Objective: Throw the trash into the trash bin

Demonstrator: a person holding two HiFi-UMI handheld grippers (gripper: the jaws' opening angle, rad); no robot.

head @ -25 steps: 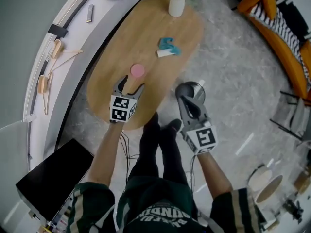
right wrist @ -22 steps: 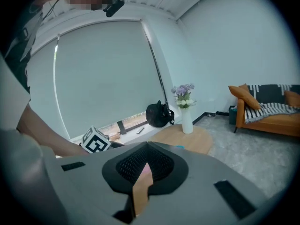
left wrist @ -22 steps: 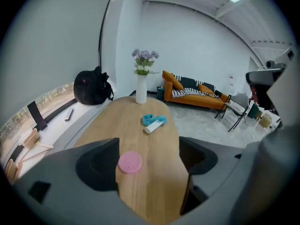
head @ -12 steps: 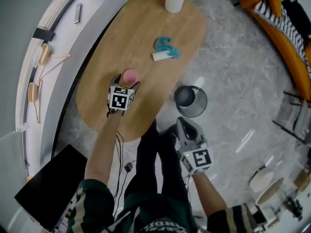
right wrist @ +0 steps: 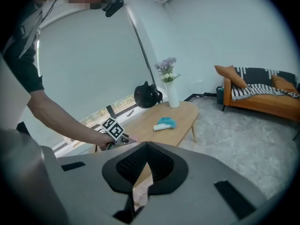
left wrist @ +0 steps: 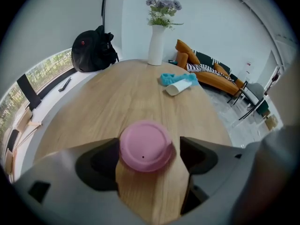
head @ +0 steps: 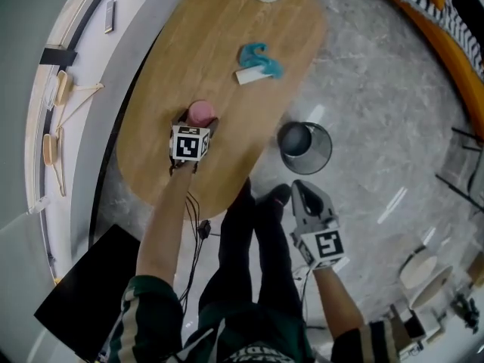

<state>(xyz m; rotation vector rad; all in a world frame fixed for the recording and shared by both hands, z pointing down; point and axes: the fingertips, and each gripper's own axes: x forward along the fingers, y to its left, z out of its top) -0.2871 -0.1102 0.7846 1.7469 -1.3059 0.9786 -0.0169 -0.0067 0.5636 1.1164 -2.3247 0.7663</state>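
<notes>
A pink lidded cup (head: 201, 112) stands on the oval wooden table (head: 227, 29). My left gripper (head: 198, 122) points steeply down over it, open, one jaw on each side of the cup (left wrist: 145, 144), with gaps showing between the pads and the lid. A blue crumpled piece with a white tube (head: 259, 63) lies farther along the table. The round mesh trash bin (head: 305, 147) stands on the floor beside the table. My right gripper (head: 303, 189) hangs over the floor just short of the bin, shut and holding nothing.
A white vase (left wrist: 156, 45) with flowers stands at the table's far end, and a black backpack (left wrist: 93, 48) rests on the window ledge. An orange sofa (right wrist: 262, 97) is across the room. The person's legs are between table and bin.
The left gripper has dropped onto the table so its jaws now straddle the pink cup. The right gripper has sunk and drawn back from above the bin.
</notes>
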